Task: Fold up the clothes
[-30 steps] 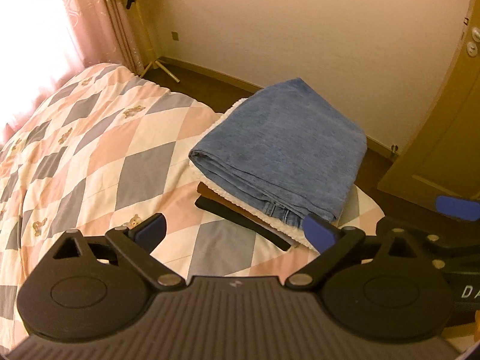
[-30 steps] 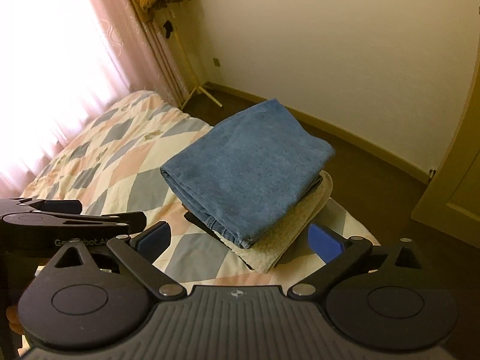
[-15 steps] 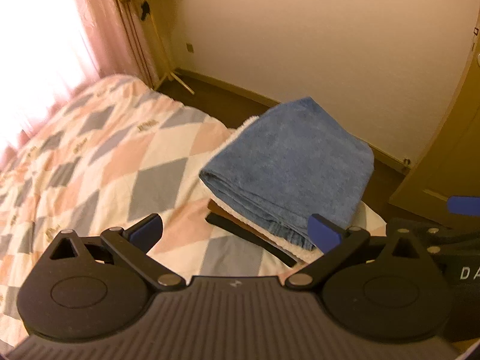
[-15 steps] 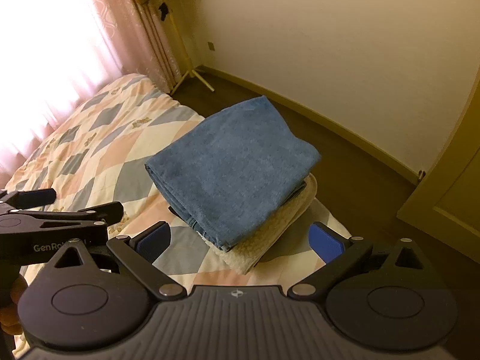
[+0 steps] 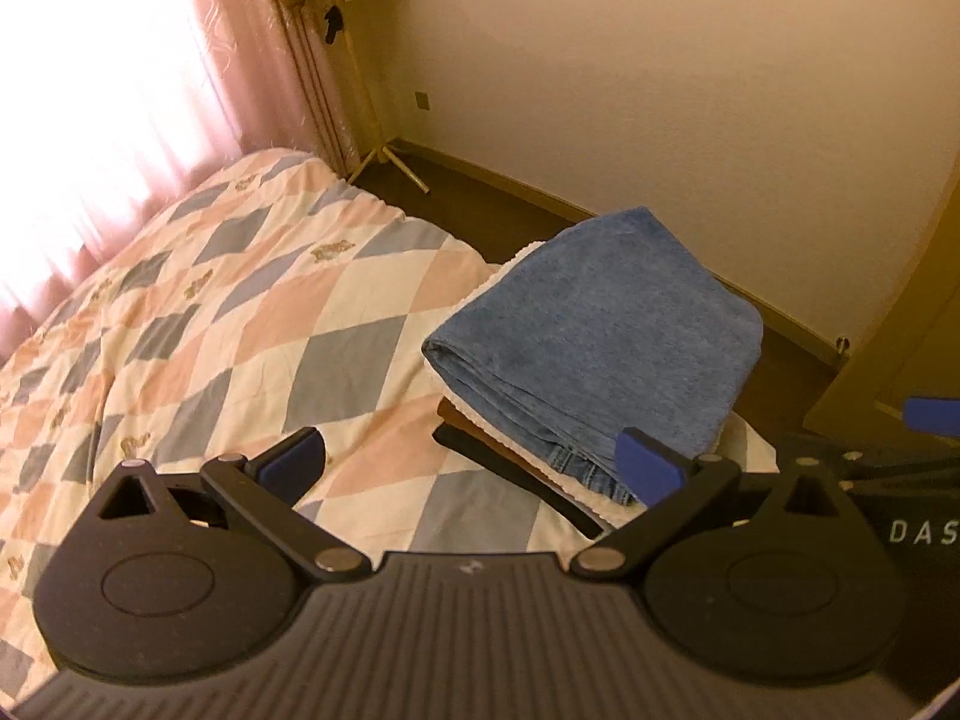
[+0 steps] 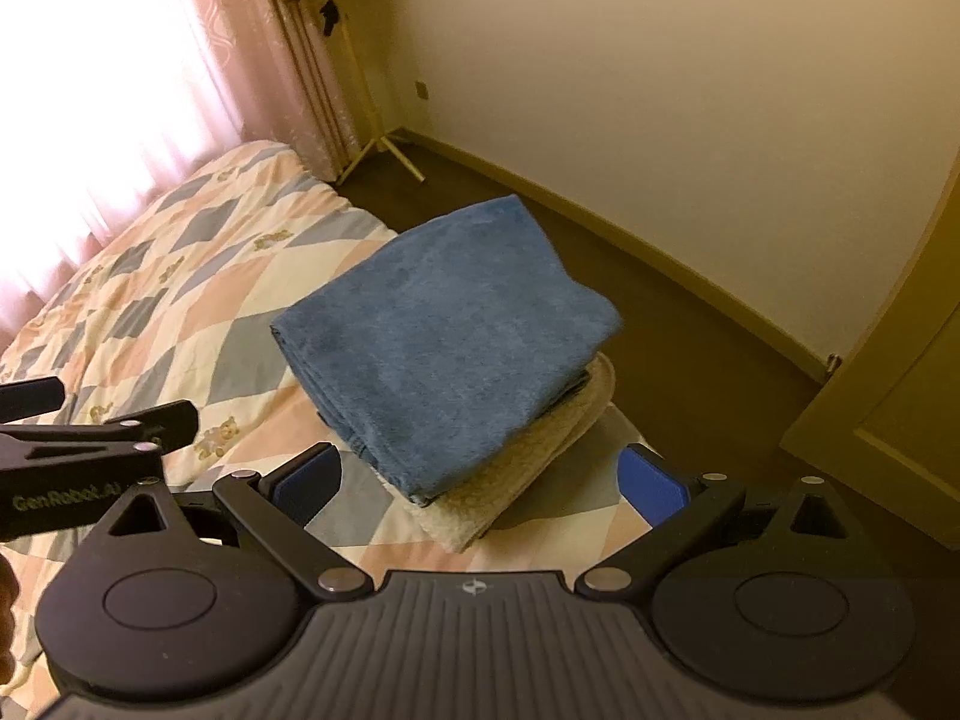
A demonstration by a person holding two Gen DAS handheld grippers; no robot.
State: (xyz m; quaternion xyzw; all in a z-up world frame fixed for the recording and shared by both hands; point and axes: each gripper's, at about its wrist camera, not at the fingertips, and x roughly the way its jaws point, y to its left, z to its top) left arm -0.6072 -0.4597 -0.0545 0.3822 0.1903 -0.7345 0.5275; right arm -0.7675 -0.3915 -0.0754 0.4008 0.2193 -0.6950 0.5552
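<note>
1. Two hand-held grippers, both gaping wide with nothing between the blue pads. The left hand-held gripper [image 5: 471,459] and the right hand-held gripper [image 6: 480,480] hang side by side above the near end of the bed, clear of the cloth.

2. Right in front of them sits the stack of folded clothes. The blue denim piece [image 6: 444,336] is on top, folded into a fat rectangle, and under it a cream fleecy piece [image 6: 528,468] pokes out on the near and right sides. From the left view you can also see a brown layer [image 5: 474,429] and a black one [image 5: 510,471] at the bottom.

3. The pile lies at the corner of the bed on the checked quilt [image 5: 240,324], close to the edge with the dark floor [image 6: 690,348] beyond it.

4. My read: the folding looks done, or as good as. I can't spot any loose garment waiting on the quilt.

5. If the pile needs squaring up, I'd nudge the denim from both sides at once, pads low and flat, pushing toward the middle of the bed rather than the edge. The fleece under it is squishy, so a one-sided shove could slide the top off.

6. Farther out: pink curtains [image 5: 198,90] and a cream wall [image 5: 660,108].
</note>
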